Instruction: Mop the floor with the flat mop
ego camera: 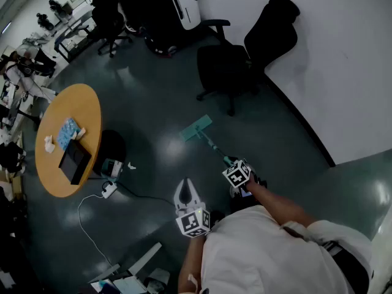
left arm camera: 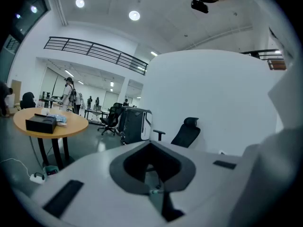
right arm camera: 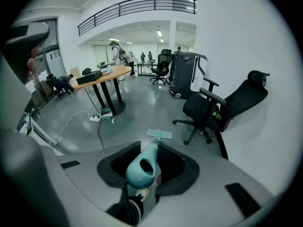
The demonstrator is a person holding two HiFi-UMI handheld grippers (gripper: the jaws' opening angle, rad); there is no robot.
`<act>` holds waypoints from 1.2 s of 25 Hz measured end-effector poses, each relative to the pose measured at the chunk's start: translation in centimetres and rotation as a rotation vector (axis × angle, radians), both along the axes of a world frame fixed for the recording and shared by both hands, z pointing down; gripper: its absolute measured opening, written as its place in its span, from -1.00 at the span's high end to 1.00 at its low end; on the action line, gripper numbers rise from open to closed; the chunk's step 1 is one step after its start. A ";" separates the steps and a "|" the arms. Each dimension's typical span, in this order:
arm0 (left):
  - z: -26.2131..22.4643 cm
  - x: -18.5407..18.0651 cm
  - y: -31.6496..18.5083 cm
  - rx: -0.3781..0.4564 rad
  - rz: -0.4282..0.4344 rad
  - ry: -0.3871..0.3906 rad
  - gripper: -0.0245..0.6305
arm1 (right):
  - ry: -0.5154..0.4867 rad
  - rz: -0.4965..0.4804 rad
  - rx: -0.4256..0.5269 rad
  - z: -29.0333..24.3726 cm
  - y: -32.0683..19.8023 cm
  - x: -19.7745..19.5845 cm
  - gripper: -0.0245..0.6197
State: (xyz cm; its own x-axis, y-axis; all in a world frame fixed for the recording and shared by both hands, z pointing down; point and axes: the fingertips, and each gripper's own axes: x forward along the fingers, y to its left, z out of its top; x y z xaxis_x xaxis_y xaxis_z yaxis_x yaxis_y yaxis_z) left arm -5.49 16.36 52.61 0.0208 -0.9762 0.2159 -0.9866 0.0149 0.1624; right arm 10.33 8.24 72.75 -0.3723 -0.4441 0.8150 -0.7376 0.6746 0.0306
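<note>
The flat mop has a teal head [ego camera: 196, 128] lying on the dark floor ahead of me, and its thin pole runs back to my right gripper [ego camera: 237, 175]. In the right gripper view the teal handle end [right arm camera: 142, 167] sits clamped between the jaws of that gripper [right arm camera: 147, 161], with the mop head [right arm camera: 158, 134] on the floor beyond. My left gripper [ego camera: 185, 192] is held to the left of the pole, apart from it, its jaws closed to a point on nothing. In the left gripper view this gripper [left arm camera: 154, 176] faces the white wall.
A black office chair [ego camera: 245, 60] stands just beyond the mop head by the white wall [ego camera: 343, 72]. A round wooden table [ego camera: 67, 139] is at left, with a power strip and cable [ego camera: 109, 190] on the floor beside it. More chairs stand at the back.
</note>
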 end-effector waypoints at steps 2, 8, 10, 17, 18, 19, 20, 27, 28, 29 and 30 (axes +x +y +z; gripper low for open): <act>0.1 0.2 -0.1 -0.001 0.003 0.003 0.91 | 0.001 -0.001 0.003 0.1 -0.2 0.2 0.56; 1.2 0.0 0.3 -0.030 0.000 0.021 0.91 | -0.009 -0.007 0.021 -0.2 -0.3 -0.4 0.56; 1.3 -0.1 0.4 -0.036 -0.002 0.028 0.91 | -0.009 -0.013 0.026 -0.4 -0.4 -0.5 0.56; 3.0 0.6 -0.2 -0.079 0.010 0.052 0.91 | -0.036 -0.027 0.049 -0.8 -0.9 -1.2 0.56; 3.3 0.9 -0.4 -0.084 0.010 0.056 0.91 | -0.039 -0.032 0.054 -0.9 -1.0 -1.2 0.56; 3.6 1.2 -0.6 -0.089 0.009 0.059 0.91 | -0.041 -0.036 0.059 -1.0 -1.1 -1.1 0.56; 3.8 1.4 -1.0 -0.094 0.007 0.060 0.91 | -0.044 -0.040 0.063 -1.1 -1.4 -1.1 0.56; 5.6 2.8 -4.9 -0.132 -0.042 0.070 0.91 | -0.044 -0.098 0.057 -0.9 -4.0 -0.9 0.56; 5.9 2.8 -5.5 -0.134 -0.051 0.071 0.91 | -0.045 -0.109 0.059 -0.8 -4.4 -0.9 0.56; 6.0 2.8 -6.2 -0.135 -0.056 0.067 0.91 | -0.048 -0.117 0.063 -0.8 -5.0 -1.0 0.56; 6.0 2.6 -6.9 -0.135 -0.059 0.064 0.91 | -0.051 -0.120 0.066 -0.9 -5.6 -1.2 0.56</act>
State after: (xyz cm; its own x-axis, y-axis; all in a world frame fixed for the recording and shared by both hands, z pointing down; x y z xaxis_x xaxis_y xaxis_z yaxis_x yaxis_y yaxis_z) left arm -2.86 9.42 58.60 -0.0183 -0.9383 0.3454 -0.9712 0.0988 0.2170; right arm 9.13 2.61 71.88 -0.4661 -0.4458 0.7642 -0.6534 0.7558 0.0424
